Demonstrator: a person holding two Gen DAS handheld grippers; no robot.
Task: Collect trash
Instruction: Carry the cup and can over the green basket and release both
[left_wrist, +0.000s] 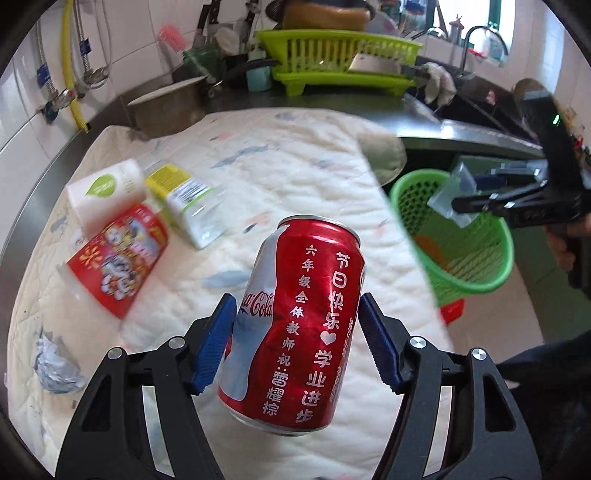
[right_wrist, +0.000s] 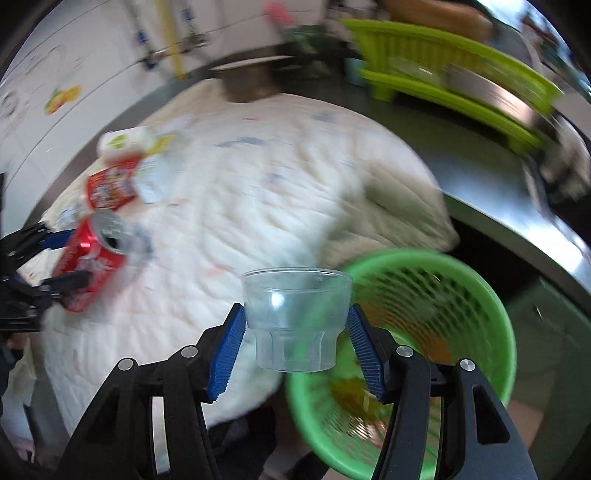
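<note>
The green mesh basket (right_wrist: 476, 295) stands off the edge of the surface (left_wrist: 480, 129), at 4 o'clock in the right wrist view. Orange and yellow scraps lie at its bottom; detail is blurred. The right tool (right_wrist: 295, 343) grips a clear plastic cup (right_wrist: 295, 314) between its blue pads, upright and empty, at the basket's rim. The left tool (left_wrist: 297, 343) is closed on a red Coca-Cola can (left_wrist: 295, 325), both pads touching its sides. The can is dented, tilted, printed with white characters, and held above the quilted white cloth (left_wrist: 295, 177). At 9 o'clock on the cloth lie a red printed paper cup (left_wrist: 118, 258), a white cup (left_wrist: 107, 192) and a clear bottle with yellow label (left_wrist: 188, 203).
</note>
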